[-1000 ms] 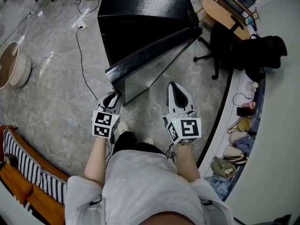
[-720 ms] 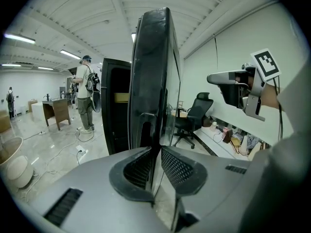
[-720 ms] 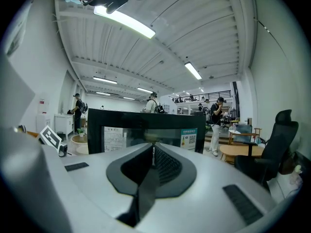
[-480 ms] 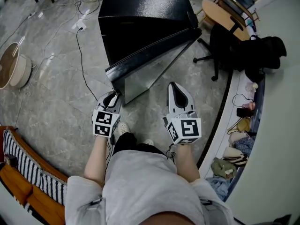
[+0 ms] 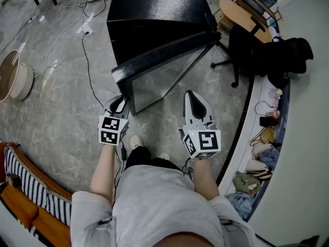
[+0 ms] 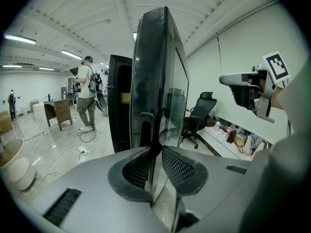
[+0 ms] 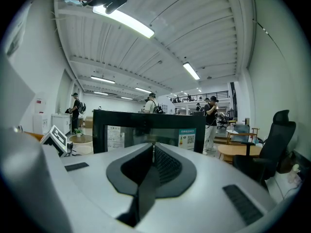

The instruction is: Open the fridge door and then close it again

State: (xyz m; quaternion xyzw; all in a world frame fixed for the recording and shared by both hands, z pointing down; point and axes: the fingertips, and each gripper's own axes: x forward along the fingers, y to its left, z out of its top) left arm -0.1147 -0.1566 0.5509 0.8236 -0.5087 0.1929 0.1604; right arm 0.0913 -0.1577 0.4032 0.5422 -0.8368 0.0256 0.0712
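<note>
A black fridge point(image 5: 154, 9) stands ahead of me, its glass door point(image 5: 164, 66) swung partly open. My left gripper point(image 5: 119, 103) is at the door's free edge. In the left gripper view that edge point(image 6: 150, 81) runs upright between the pads, and the left gripper point(image 6: 155, 152) is shut on it, though its jaws have just been opening slightly. My right gripper point(image 5: 194, 99) hovers level and apart from the door, to its right, shut and empty. Over the closed pads of the right gripper point(image 7: 153, 149), the right gripper view faces the fridge point(image 7: 146, 125).
A black office chair point(image 5: 247, 45) and a round wooden table point(image 5: 241, 12) stand right of the fridge. A cable point(image 5: 87, 60) trails over the floor at left, near a round white stool point(image 5: 13, 76). A cluttered ledge point(image 5: 262, 153) runs along the right. A person point(image 6: 87, 96) stands in the background.
My left gripper has shifted left with the door edge in it, and the door has swung a little wider. The right gripper has stayed where it was.
</note>
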